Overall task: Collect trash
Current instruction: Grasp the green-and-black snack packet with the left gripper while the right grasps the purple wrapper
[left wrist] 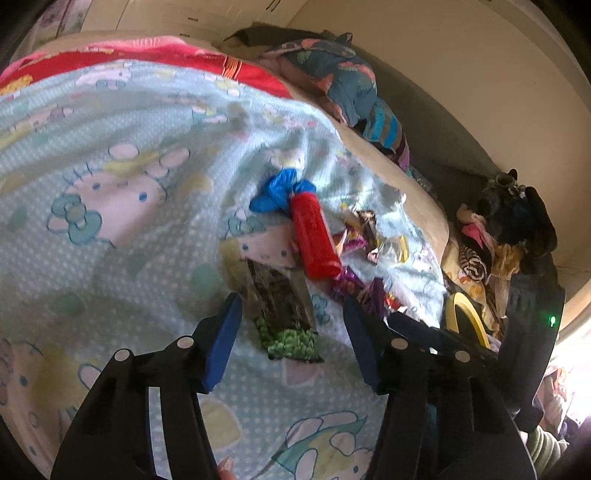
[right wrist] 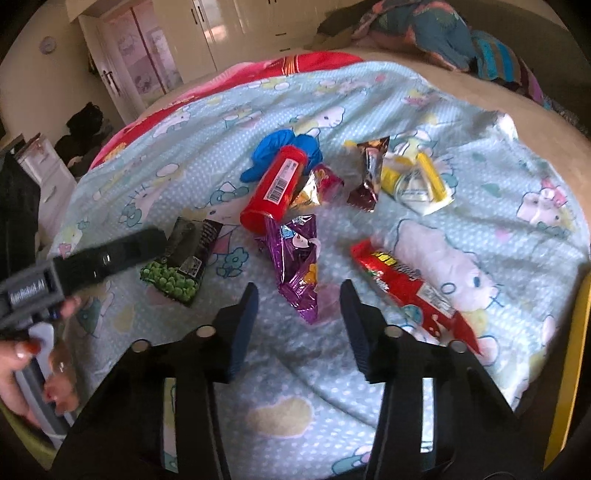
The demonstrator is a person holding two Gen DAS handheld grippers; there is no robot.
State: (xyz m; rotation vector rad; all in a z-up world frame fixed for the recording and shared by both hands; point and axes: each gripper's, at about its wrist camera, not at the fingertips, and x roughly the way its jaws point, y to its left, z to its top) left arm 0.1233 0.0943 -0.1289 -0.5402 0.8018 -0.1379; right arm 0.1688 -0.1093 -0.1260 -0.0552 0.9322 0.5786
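Trash lies scattered on a pale blue cartoon-print bedsheet [right wrist: 369, 96]. My left gripper [left wrist: 290, 301] is open, its blue pads on either side of a black snack packet printed with green peas [left wrist: 284, 314], not pressing it. Beyond it lie a red tube [left wrist: 316, 236] and a crumpled blue glove [left wrist: 280, 192]. My right gripper [right wrist: 299, 286] is open with the near end of a purple foil wrapper [right wrist: 295, 266] between its tips, gaps showing on both sides. A red candy wrapper [right wrist: 406, 284] lies to its right. Brown [right wrist: 371, 173] and yellow [right wrist: 421, 184] wrappers lie farther back.
A yellow-rimmed bin [left wrist: 469, 317] stands at the bed's right edge, beside a heap of clothes [left wrist: 480, 251]. Folded bedding [right wrist: 424, 29] lies at the head of the bed. Wardrobes [right wrist: 166, 48] line the far wall. A hand [right wrist: 22, 365] holds the left gripper's handle.
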